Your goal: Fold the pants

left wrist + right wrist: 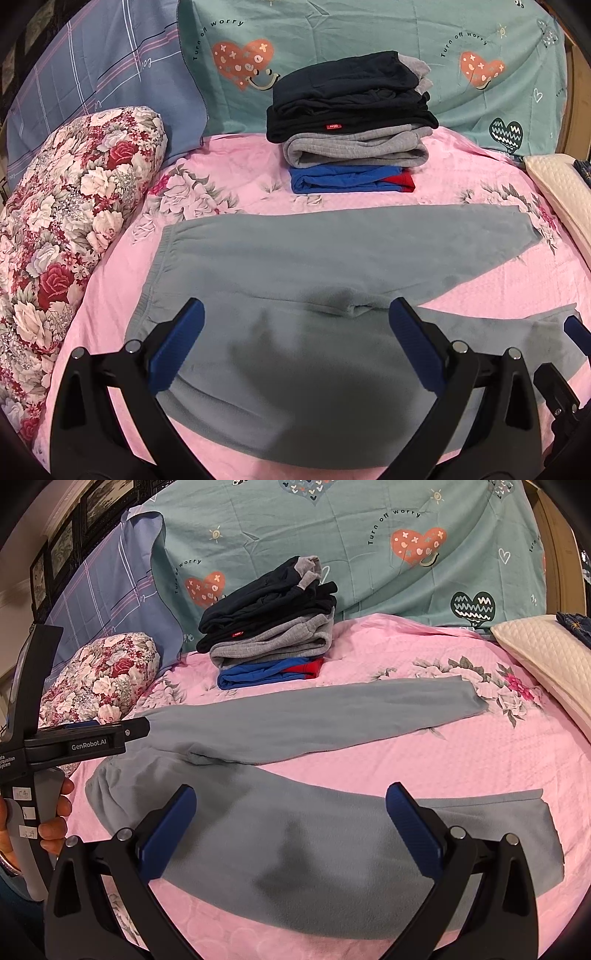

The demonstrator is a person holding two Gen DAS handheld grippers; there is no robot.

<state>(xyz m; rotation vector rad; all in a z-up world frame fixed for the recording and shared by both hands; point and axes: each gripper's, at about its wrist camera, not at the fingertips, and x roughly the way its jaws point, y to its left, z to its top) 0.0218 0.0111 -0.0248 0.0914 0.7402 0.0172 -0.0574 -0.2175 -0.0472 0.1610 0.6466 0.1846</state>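
Grey-green fleece pants [295, 258] lie flat on the pink bedspread, waistband to the left, both legs spread to the right in a V. My left gripper [295, 325] hovers open over the crotch and seat area, nothing between its blue pads. In the right wrist view the same pants [314, 712] show both legs, and my right gripper [291, 808] hangs open above the near leg [369, 849]. The left gripper's body [74, 738] appears at the left edge, held by a hand [55, 812].
A stack of folded clothes [351, 122], black, grey and blue, sits behind the pants. A rolled floral quilt [66, 236] lies at the left. A cream pillow [561, 199] lies at the right. Teal and blue pillows [369, 37] stand at the back.
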